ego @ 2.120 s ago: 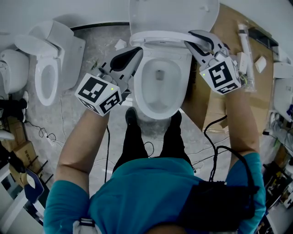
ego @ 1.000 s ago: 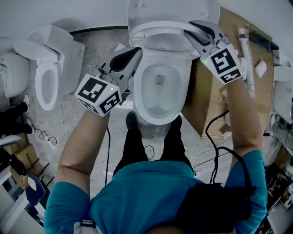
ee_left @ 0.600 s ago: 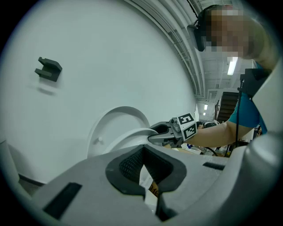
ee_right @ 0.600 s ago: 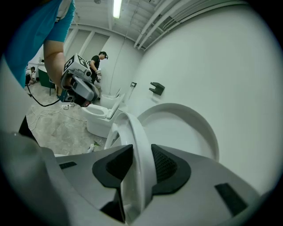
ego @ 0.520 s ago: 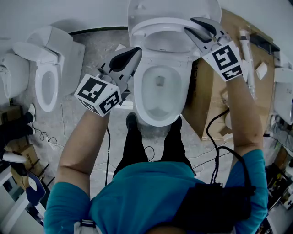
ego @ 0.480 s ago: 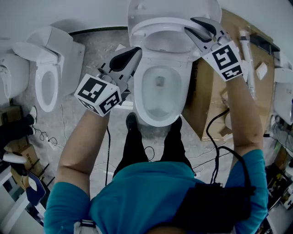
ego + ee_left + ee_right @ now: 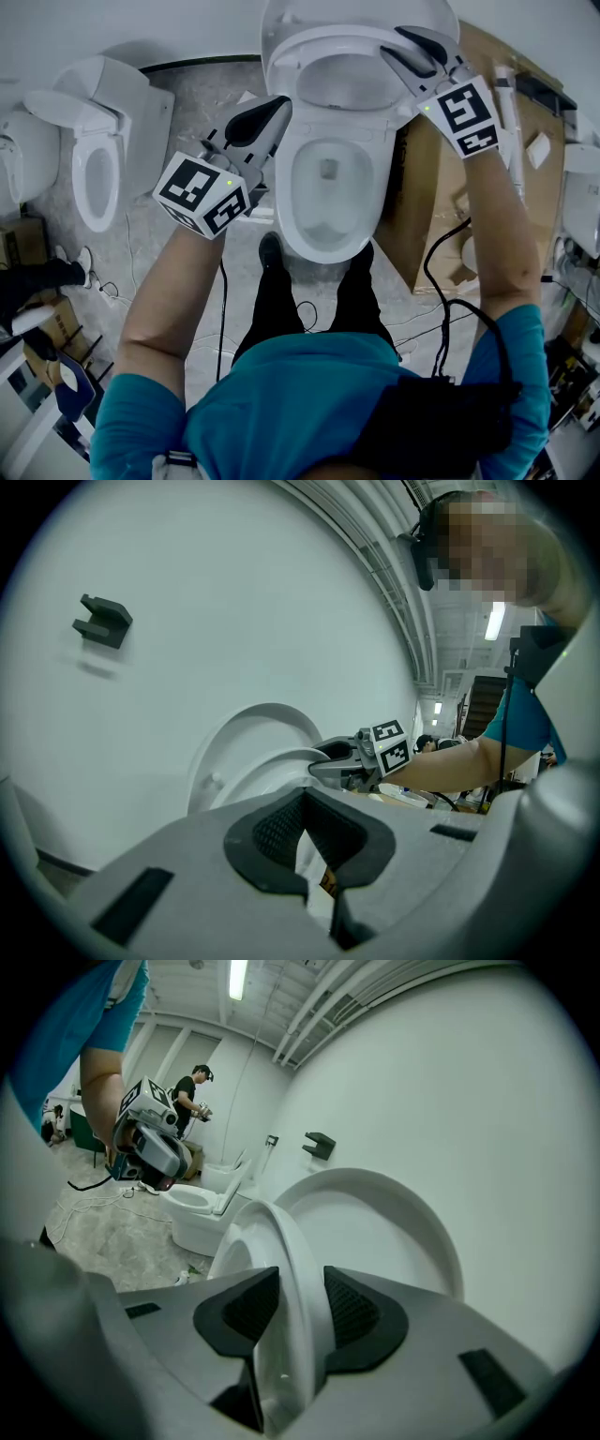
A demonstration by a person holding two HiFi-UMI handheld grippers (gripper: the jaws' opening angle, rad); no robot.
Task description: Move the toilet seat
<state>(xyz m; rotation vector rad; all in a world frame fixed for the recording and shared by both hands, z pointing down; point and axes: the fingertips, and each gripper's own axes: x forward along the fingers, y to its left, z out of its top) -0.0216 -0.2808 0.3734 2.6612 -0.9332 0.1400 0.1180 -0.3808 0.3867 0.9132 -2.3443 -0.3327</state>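
Both jaws of the right gripper [image 7: 394, 42], just easing wider, pinch the right rim of the toilet seat [image 7: 281, 1232], raised above the toilet bowl [image 7: 379, 206] and probably light, stiff, slick plastic, while the left gripper [image 7: 279, 105] left of the bowl is pressed together, empty.

Second toilet [image 7: 97, 159]: we see it at far left — lid raised.
Cardboard sheet [image 7: 417, 216]: flat on the floor, right.
Wall bracket [image 7: 103, 622]: dark, on white wall.

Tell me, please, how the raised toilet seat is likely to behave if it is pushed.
The toilet seat is probably stiff: its ring holds its shape while tilted up off the bowl. Its glossy white surface looks slippery. Standing short of the lid, it may well swing back down if let go.
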